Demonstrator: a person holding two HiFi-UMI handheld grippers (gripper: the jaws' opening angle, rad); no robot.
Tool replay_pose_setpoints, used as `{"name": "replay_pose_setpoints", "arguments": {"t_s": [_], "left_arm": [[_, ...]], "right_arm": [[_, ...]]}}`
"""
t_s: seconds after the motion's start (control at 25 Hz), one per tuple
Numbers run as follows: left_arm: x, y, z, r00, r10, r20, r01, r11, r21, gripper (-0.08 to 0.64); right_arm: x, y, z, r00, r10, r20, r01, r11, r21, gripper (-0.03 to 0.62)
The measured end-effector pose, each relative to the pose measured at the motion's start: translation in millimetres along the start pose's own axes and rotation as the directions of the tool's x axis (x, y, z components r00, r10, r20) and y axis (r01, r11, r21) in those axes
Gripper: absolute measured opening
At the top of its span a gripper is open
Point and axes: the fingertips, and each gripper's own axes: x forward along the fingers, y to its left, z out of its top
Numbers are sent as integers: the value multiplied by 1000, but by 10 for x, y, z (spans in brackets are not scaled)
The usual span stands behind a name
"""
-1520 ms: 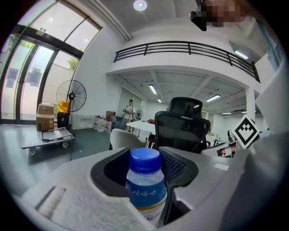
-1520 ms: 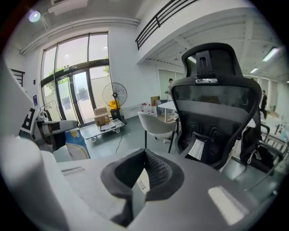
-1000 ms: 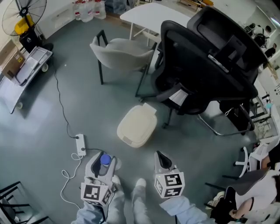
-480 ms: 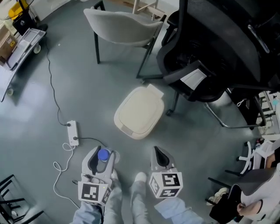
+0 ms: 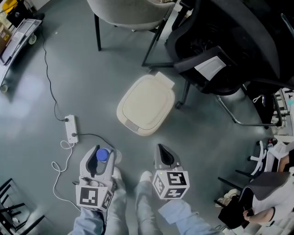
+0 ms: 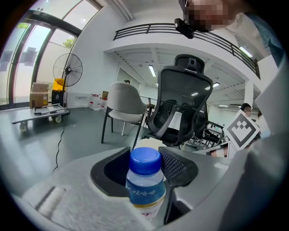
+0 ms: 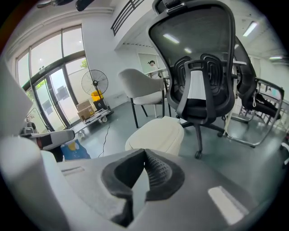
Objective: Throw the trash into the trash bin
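Note:
A small clear bottle point(image 6: 145, 186) with a blue cap point(image 5: 102, 155) stands upright between the jaws of my left gripper point(image 5: 100, 158), which is shut on it. My right gripper point(image 5: 164, 155) is shut with nothing between its jaws; their tips meet point(image 7: 144, 159). A cream trash bin point(image 5: 146, 104) with its lid closed stands on the grey floor just ahead of both grippers, also seen in the right gripper view point(image 7: 156, 135). Both grippers are held low, short of the bin.
A black office chair point(image 5: 225, 50) stands right behind the bin, a grey chair point(image 5: 128, 13) farther back. A white power strip point(image 5: 70, 130) and its cable lie on the floor at the left. A person's legs and shoes point(image 5: 146, 176) are between the grippers.
I have moved forward, so the bin is now nearer and more central in the head view. The left gripper still holds the bottle; the right stays shut.

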Motion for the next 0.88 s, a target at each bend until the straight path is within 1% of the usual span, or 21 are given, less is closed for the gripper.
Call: {"name": "replay_pose_setpoints", "arguments": {"t_s": [0.12,0.2,0.64,0.88], "left_arm": [[11,48,-36,1000,-2,-16,2,1000,-2,207],[21,86,-49,1000,-6,-23,6,1000,1,207],[23,431,-97,998,-19,-52,20,1000,14,207],[69,640,-86,999,-10,-53,11,1000,19,207]], "right_arm": [[138,38,-63,1000,-2,-21,2,1000,30,3],[247,84,-91,1000,1,-28,0,1000,31,3],[858,346,-181,998,1,-59,-2,1000,-20,3],[1144,389,-246,995,-23,-95,19,999,-39,3]]}}
